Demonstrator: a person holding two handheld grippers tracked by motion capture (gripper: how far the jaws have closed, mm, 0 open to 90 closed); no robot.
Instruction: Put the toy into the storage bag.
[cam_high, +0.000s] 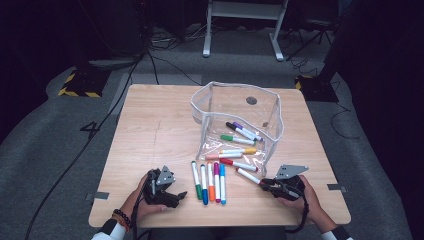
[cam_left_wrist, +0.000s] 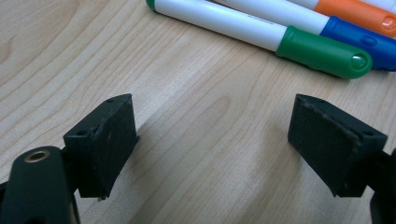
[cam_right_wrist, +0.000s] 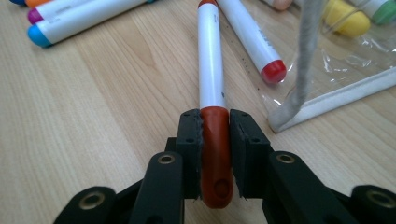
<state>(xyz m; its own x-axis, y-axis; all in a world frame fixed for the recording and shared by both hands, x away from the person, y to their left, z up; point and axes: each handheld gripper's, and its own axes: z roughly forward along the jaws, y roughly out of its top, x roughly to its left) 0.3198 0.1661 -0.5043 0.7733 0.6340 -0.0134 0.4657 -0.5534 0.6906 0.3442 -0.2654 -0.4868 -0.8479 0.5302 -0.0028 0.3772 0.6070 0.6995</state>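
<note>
Markers are going into the clear pouch (cam_high: 272, 107), by the look of it, and the job sits roughly at its midpoint. The pouch stands open at the far middle of the worktop (cam_high: 150, 130), and several markers already lie on its floor: a purple one, a dark one, a green one (cam_high: 237, 139), a yellow one and a pinkish one, with a red-capped marker (cam_right_wrist: 250, 37) lying across its near lip.

Left outside, a row of four markers lies side by side on the wood near the front edge: green (cam_left_wrist: 261, 32), blue (cam_high: 204, 184), orange (cam_high: 211, 182) and a magenta-and-light-blue pair beside them.

The right tongs (cam_right_wrist: 215, 140) are pinching the dark red cap of one more marker (cam_right_wrist: 211, 60), its white barrel pointing away toward the pouch and its body low over the wood just right of the row. The left tongs (cam_left_wrist: 224, 149) are spread wide with nothing between them, resting near the green marker's cap.

So one marker is in hand, and I judge the row remains to be carried over.
</note>
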